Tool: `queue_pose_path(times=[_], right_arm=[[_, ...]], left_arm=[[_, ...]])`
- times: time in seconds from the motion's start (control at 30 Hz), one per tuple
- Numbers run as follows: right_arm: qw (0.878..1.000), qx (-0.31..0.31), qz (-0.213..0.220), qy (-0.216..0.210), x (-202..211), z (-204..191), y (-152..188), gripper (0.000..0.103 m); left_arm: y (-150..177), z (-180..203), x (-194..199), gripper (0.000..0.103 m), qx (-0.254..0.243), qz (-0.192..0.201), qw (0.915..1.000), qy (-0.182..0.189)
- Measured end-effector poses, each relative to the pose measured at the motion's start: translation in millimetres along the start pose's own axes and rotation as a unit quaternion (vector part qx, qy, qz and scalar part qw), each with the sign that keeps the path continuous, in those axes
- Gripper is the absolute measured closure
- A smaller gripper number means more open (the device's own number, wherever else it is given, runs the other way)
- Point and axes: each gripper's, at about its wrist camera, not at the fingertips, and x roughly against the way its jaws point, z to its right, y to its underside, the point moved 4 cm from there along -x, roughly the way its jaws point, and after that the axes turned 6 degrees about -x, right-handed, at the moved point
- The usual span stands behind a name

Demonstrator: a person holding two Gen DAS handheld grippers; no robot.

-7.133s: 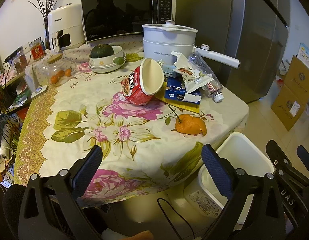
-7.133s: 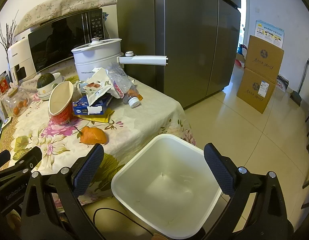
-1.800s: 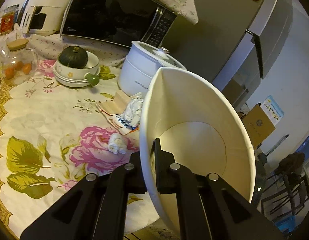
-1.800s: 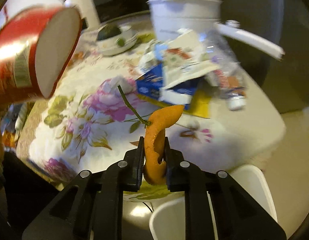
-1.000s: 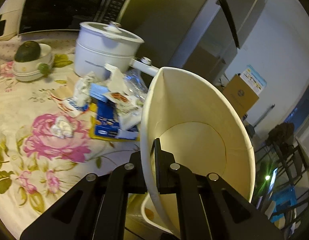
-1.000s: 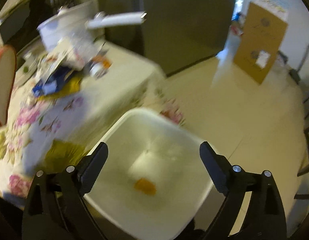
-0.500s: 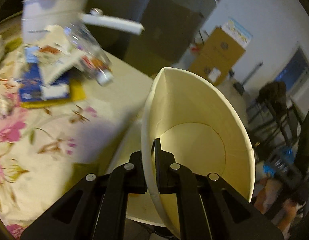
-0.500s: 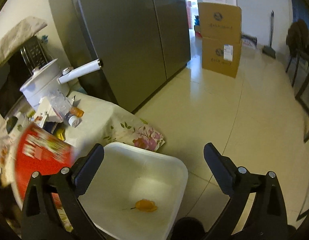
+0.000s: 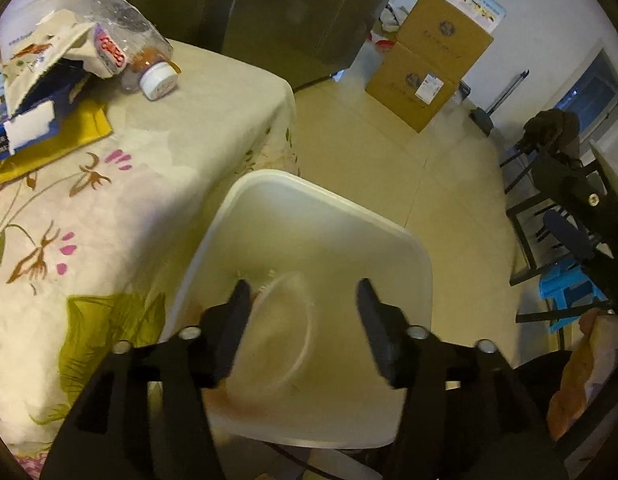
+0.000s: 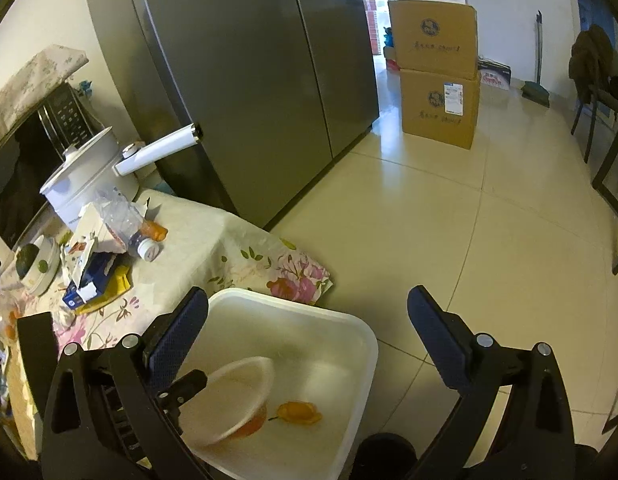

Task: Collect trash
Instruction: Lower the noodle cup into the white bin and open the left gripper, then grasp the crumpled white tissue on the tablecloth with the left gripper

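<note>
With both sets of jaws spread and holding nothing, the left gripper [image 9: 303, 312] is hovering over the bin [image 10: 361, 344] where the cup [image 10: 229, 396] is lying, while the remaining wrappers [image 10: 97, 248] are sitting up-left on the worktop [image 9: 213, 92].

the white bin [image 10: 361, 344] stands on the floor just beside the worktop [image 10: 213, 248] corner, its mouth open from above. inside the bin, a paper bowl [image 10: 229, 396] fills the worktop side and an orange peel [image 10: 299, 412] lies beside it; the far side is bare.
</note>
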Motion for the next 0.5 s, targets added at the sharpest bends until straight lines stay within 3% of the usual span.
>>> queue_pose_path(times=[0.03, 0.13, 0.27, 0.37, 0.5], right_arm=[[1.0, -0.002, -0.001, -0.002, -1, 0, 0, 0.007], [1.0, -0.003, -0.004, -0.007, -3, -4, 0, 0.007], [1.0, 0.007, -0.021, -0.015, -11, -14, 4, 0.007], [0.999, 0.025, -0.035, -0.018, -17, -25, 10, 0.007], [0.998, 0.048, -0.042, -0.02, -20, -38, 17, 0.007]], left_arm=[[0, -2, 3, 0.036, 0.003, 0.003, 1.0, -0.002], [-5, -10, 16, 0.035, 0.007, 0.016, 0.9997, -0.016], [-20, -37, 47, 0.031, 0.027, 0.06, 0.9965, -0.051], [-30, -65, 74, 0.023, 0.055, 0.1, 0.9895, -0.089], [-40, -105, 96, 0.019, 0.106, 0.13, 0.9772, -0.13]])
